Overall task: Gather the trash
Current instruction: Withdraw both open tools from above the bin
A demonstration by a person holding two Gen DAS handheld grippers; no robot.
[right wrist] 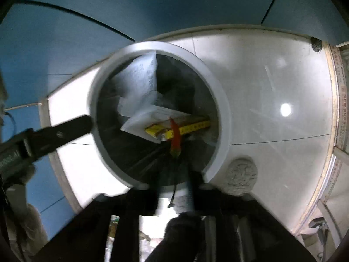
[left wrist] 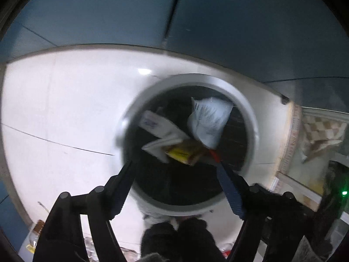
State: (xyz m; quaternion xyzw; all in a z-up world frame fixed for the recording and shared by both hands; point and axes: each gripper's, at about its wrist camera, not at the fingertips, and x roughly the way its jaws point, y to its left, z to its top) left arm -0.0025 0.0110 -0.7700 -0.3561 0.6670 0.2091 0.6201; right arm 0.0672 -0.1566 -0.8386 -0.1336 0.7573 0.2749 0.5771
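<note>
Glossy white floor tiles point(left wrist: 65, 113), split by thin dark grout lines and carrying round light reflections, are bordered by smooth matte blue wall panels point(left wrist: 109, 11). On the tiles stands a round bin point(left wrist: 246, 111) with a broad, smooth grey rim and a dark ribbed lining.

Inside the bin a crinkled, translucent white plastic bag point(left wrist: 209, 122) with faint print is seen leaning against the rim. Beside it lies a flat white cardboard box point(left wrist: 161, 128), and partly under that box a yellow packet point(left wrist: 185, 151) with dark lettering is tucked.

The left gripper point(left wrist: 174, 166) is held above the bin mouth with its two black fingers, faced with ribbed blue pads, spread wide and nothing between them.

The right gripper point(right wrist: 174, 174) is seen over the near edge of the bin with its jaws drawn close together; a thin red-orange strip point(right wrist: 175, 139), glossy and tapering, with a greenish lower end, hangs just ahead of its tips over the yellow packet. Because of motion blur, it cannot be told whether the strip is pinched or free.

A rough, round grey lump point(right wrist: 241, 175) lies on the tiles just beside the bin.
</note>
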